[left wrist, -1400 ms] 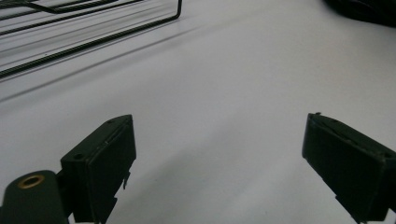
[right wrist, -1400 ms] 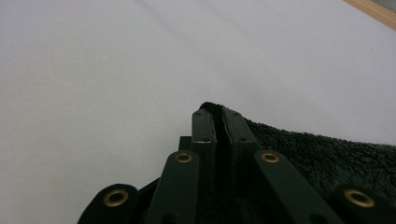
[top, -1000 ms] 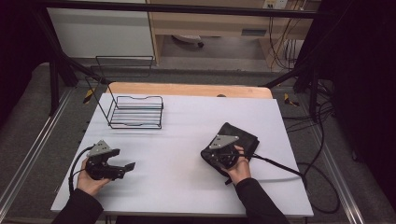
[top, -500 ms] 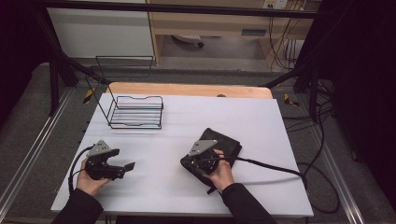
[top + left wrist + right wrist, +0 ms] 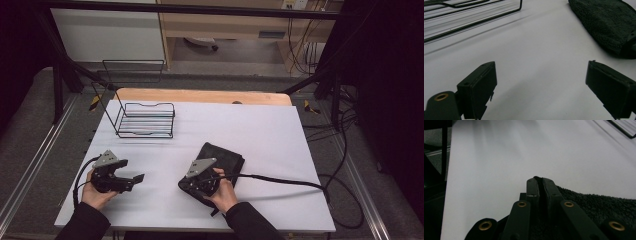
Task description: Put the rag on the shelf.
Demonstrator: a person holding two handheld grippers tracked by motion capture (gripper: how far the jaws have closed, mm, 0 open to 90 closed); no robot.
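Between right hand-held gripper [image 5: 192, 184] jaws, dark cloth [image 5: 227, 159] edge pinched tight; left hand-held gripper [image 5: 132, 179] wide open, empty; wire rack [image 5: 145, 120] ahead, cloth not moved there yet.

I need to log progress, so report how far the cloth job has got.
Done: the right hand-held gripper is shut on an edge of the dark cloth, which lies bunched on the white table. In hand: the right gripper holds that edge low over the table. Left: the left hand-held gripper is open and holds nothing; the wire rack holds nothing.
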